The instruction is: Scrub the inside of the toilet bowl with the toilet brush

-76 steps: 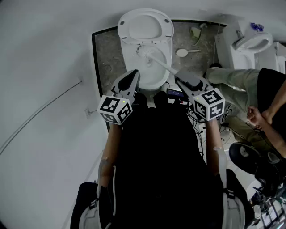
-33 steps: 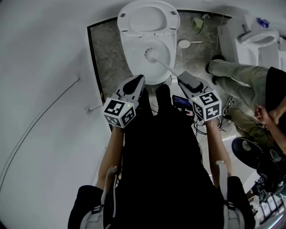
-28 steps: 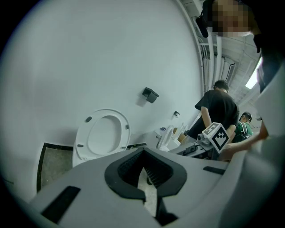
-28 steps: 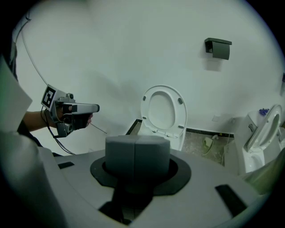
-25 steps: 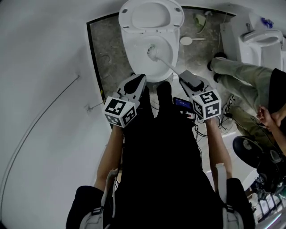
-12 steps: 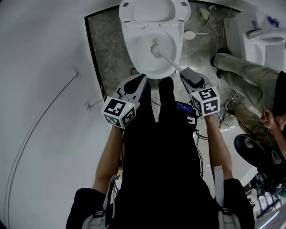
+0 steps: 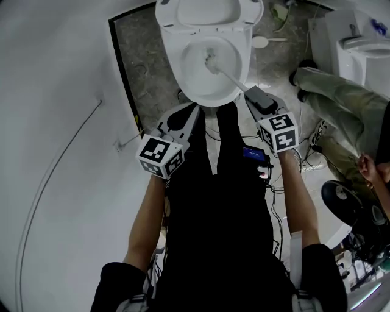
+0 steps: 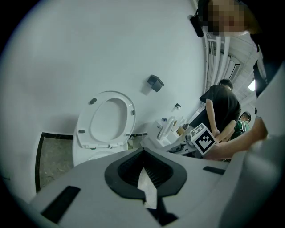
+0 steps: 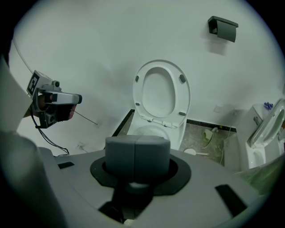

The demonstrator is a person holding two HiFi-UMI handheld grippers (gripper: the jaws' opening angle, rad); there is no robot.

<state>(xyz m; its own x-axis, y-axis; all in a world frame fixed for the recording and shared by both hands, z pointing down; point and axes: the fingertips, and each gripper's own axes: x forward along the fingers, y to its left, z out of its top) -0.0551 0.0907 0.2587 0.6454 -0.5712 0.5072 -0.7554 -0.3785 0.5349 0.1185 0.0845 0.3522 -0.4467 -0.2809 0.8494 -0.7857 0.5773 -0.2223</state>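
White toilet brush (image 7: 226, 74) in right hand-held gripper (image 7: 251, 92)

Brush (image 7: 211, 60) in bowl (image 7: 204, 92), seat (image 7: 170, 18) bhd.

Second toilet (image 7: 361, 41) beside a bystander's trousers (image 7: 339, 101)

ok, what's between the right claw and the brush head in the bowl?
Only the white brush handle. In the head view it runs straight from the right claw, which is shut on it, to the brush head inside the toilet bowl.
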